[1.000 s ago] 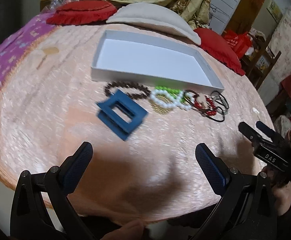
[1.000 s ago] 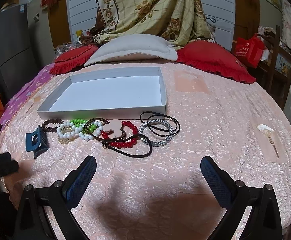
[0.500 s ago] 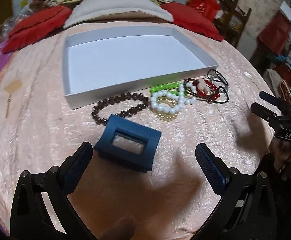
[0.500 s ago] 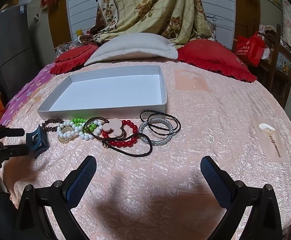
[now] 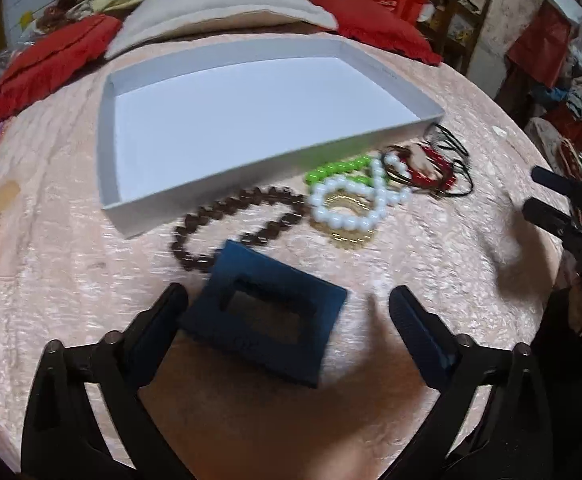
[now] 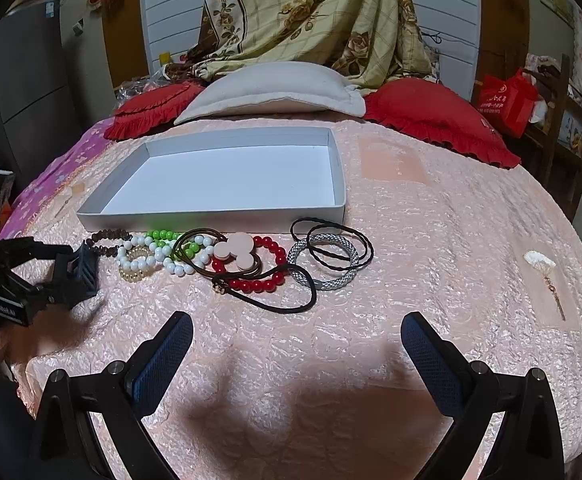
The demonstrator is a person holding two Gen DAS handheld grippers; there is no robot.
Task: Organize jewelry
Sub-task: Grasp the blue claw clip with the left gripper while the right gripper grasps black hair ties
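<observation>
Closing in on the blue hair claw (image 5: 265,326), my left hand-held gripper (image 5: 287,312) has dropped lower over the past second, so the clip now sits between its spread fingers, the left pad (image 5: 163,322) at the clip's edge; whether it touches is lost in motion blur. I judge the first pick is imminent, with nothing yet lifted. My right hand-held gripper (image 6: 297,346) has not moved, hanging over bare quilt (image 6: 431,240) with its fingers wide apart and nothing between them.

The claw is matte, boxy plastic with a rectangular cut-out. Beyond it, just beside the white tray (image 5: 111,128), the jewelry lies in a row on the bed: a brown bead bracelet (image 5: 239,224), knobbly and dull; a glossy white bead strand (image 6: 147,258) looped over a coiled gold hair tie (image 5: 349,236); green beads (image 6: 165,236); a round red bead bracelet (image 6: 265,266) under a pink flat charm (image 6: 235,254); thin black cords (image 6: 331,246) across a silver mesh bangle (image 6: 323,258). The tray is shallow, straight-walled cardboard, and holds nothing. The quilt is peach, puckered and faintly shiny.
</observation>
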